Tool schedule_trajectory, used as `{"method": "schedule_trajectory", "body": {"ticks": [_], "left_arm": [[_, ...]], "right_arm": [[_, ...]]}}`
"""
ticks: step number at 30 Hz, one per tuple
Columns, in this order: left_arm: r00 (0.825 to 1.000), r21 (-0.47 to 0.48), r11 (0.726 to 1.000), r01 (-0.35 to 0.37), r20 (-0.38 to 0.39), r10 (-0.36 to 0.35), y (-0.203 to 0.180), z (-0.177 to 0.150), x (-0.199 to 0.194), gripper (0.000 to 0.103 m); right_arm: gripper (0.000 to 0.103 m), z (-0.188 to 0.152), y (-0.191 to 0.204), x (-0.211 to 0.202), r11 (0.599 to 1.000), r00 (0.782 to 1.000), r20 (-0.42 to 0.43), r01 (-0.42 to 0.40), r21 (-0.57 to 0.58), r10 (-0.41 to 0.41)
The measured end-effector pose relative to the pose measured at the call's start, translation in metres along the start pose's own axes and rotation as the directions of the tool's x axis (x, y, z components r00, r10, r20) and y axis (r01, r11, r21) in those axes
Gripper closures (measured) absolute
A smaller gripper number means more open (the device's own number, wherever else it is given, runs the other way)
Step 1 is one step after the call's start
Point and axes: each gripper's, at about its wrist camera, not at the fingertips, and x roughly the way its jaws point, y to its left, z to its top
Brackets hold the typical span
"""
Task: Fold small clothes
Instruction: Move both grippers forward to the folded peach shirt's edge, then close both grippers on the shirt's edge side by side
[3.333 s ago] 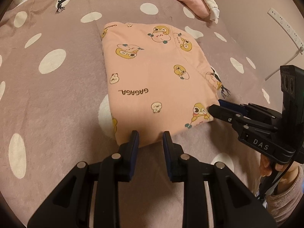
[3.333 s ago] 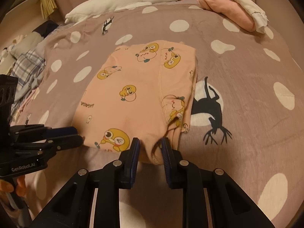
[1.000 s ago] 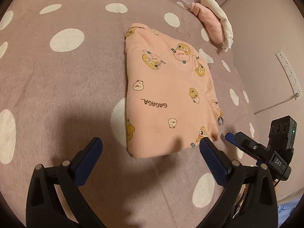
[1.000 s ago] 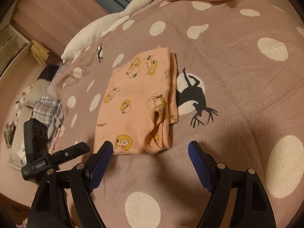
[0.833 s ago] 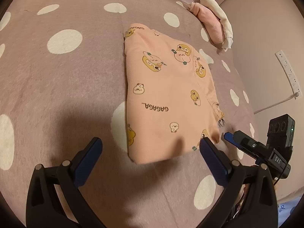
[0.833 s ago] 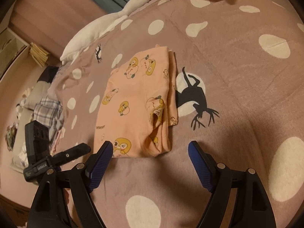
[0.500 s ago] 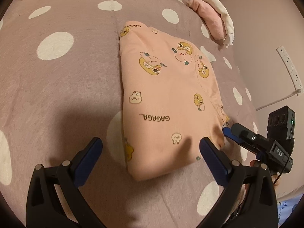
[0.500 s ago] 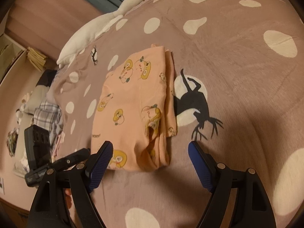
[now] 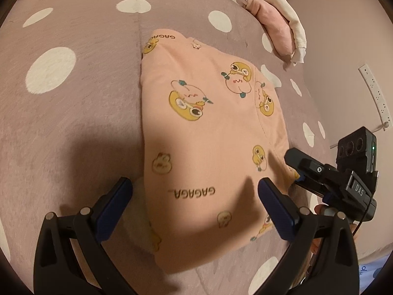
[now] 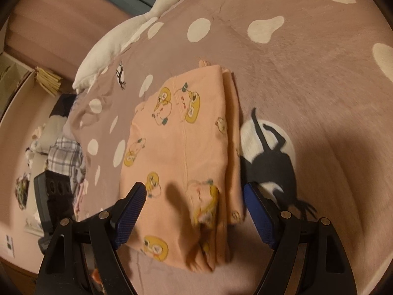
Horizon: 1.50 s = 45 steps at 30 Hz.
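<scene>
While both grippers hang with jaws spread wide, the left gripper (image 9: 194,191) and right gripper (image 10: 195,201) straddle the near edge of the folded pink garment (image 9: 208,132), a soft, duck-printed rectangle lying flat on the plush spotted bed (image 9: 73,123). Likely next: pinching that layered edge cleanly for another fold.

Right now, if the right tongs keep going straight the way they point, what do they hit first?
Most likely the folded peach garment. The right tongs stand open above its near end, angled down at it, with nothing in between. Exact depth is hard to judge through the fisheye.
</scene>
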Motion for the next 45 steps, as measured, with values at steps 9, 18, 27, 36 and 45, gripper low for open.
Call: {"method": "schedule_trajectory", "body": {"ticks": [9,18,27,36,45], "left_arm": [[1.0,0.017,1.0,0.0,0.006,0.0,-0.004,0.01,0.008,0.001],[1.0,0.028,1.0,-0.001,0.017,0.001,-0.003,0.015,0.011,0.001],[0.999,-0.005,1.0,-0.01,0.039,0.01,-0.004,0.014,0.007,0.006],[0.997,-0.01,0.998,-0.062,0.054,0.063,-0.009,0.013,0.005,0.034],[0.994,0.007,0.996,-0.086,0.072,0.085,-0.014,0.014,0.002,0.056]], "right_arm": [[0.022,0.012,0.005,0.013,1.0,1.0,-0.009,-0.009,-0.026,0.008],[0.022,0.02,0.008,0.021,0.999,1.0,-0.009,-0.008,-0.042,0.008],[0.025,0.021,0.013,0.023,0.997,1.0,0.003,0.004,-0.074,-0.004],[0.055,0.019,0.012,0.021,0.995,0.999,0.019,0.032,-0.095,-0.031],[0.079,0.013,0.031,0.016,0.972,0.989,0.088,0.131,-0.197,-0.115]]}}
